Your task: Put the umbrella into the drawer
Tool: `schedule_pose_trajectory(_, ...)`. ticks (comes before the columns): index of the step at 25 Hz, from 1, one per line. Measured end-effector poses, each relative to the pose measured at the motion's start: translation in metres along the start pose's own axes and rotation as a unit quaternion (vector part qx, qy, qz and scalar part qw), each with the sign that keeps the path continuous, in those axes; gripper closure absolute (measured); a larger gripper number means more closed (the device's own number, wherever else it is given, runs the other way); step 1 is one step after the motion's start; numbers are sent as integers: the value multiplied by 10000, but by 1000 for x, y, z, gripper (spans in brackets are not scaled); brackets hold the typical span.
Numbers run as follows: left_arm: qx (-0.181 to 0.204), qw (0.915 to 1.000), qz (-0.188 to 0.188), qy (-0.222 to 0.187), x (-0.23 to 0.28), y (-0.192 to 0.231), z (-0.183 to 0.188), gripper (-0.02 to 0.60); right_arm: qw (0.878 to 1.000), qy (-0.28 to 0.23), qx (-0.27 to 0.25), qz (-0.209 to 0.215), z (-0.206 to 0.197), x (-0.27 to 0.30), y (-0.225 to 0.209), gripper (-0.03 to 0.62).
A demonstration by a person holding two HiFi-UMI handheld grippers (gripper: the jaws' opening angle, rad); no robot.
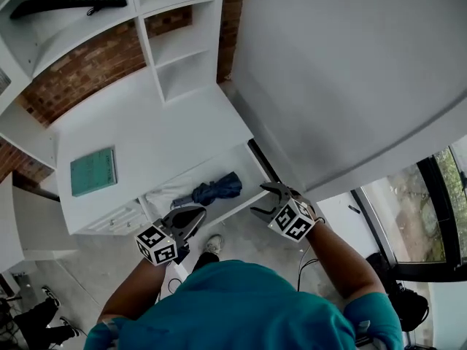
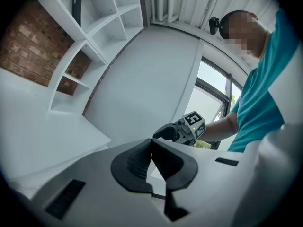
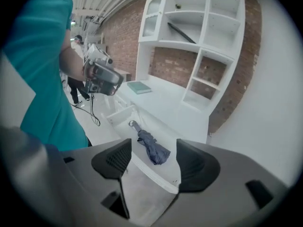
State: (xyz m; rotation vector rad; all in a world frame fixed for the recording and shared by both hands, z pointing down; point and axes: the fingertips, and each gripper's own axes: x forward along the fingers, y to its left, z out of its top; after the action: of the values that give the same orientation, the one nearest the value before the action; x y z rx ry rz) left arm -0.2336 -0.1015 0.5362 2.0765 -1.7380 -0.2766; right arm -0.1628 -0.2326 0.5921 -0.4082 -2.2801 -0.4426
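Note:
A folded dark blue umbrella (image 1: 216, 189) lies inside the open white drawer (image 1: 246, 168) under the desk top. In the right gripper view the umbrella (image 3: 152, 148) rests lengthwise in the drawer (image 3: 119, 115), its strap end toward the far side. My left gripper (image 1: 198, 214) hovers just in front of the drawer's left half, jaws together and empty. My right gripper (image 1: 263, 199) hangs open at the drawer's right front corner, holding nothing. From the left gripper view, its own shut pads (image 2: 142, 157) point at the right gripper (image 2: 176, 132).
A teal book (image 1: 93, 171) lies on the white desk top (image 1: 160, 130). White shelves (image 1: 182, 49) rise behind against brick, with a long dark object (image 1: 69, 3) on the top shelf. A big white wall (image 1: 350, 64) stands at right. Another person (image 3: 75, 86) stands behind.

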Motion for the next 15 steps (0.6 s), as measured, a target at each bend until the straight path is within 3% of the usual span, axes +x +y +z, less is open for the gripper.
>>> schedule_pose_trajectory(4,140,9997,-221,34,17,-20,8,566,9954,-656,667,-206,7,-53,-2,304)
schedule_pose_trajectory(7,230,9991,-357,51,29,-33,13,566,9849,-1168,1201,-430,7,-89,-6,319)
schedule_pose_trajectory(10,316,9983,-472,98,40,-46,17,566,9704,-1604,1649,-735,-3,-122,-12,414)
schedule_pose_trajectory(15,456,9964,-704,159,56,-67,25,566,9391,-2227,2321,-1206,-20,-169,-18,489)
